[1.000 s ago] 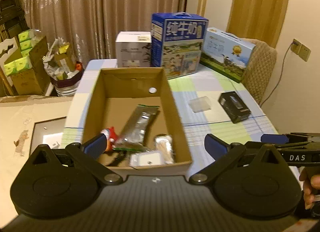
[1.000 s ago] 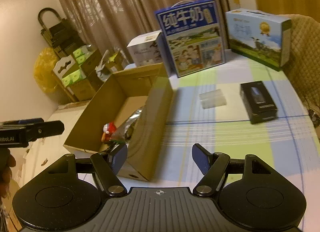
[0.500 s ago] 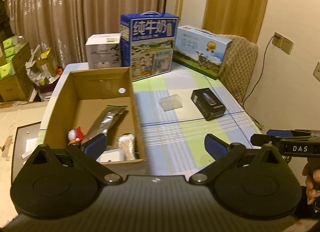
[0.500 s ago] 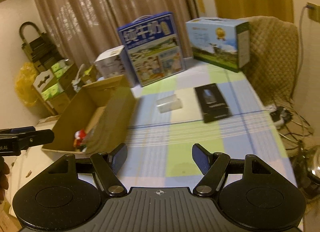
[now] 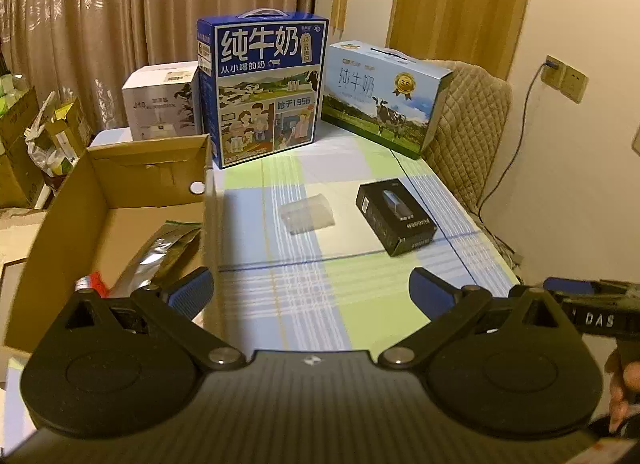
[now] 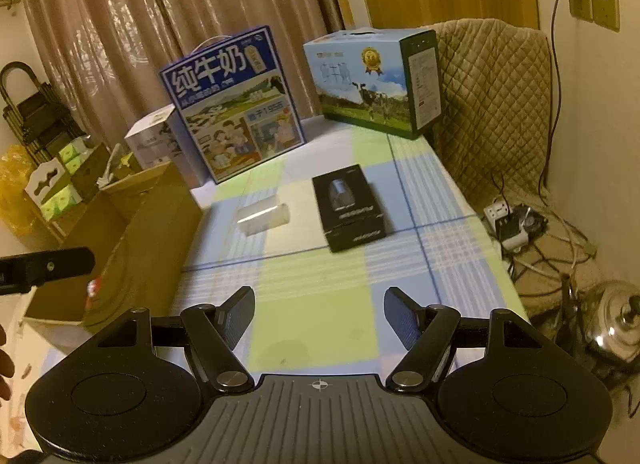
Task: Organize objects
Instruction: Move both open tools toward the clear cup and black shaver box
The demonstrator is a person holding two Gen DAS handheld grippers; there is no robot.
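An open cardboard box stands on the left of the checked table; inside lie a silver foil pouch and a small red item. A clear plastic case and a black product box lie on the tablecloth to its right. My left gripper hovers open and empty at the box's near right corner. My right gripper is open and empty over the near table, in front of the black box.
Two blue milk cartons and a white box line the table's far edge. A quilted chair stands at the right. Cables, a power strip and a metal pot lie on the floor. Stacked boxes sit left.
Both grippers have swung right, away from the cardboard box and toward the clear case and black box. Both stayed open and empty.
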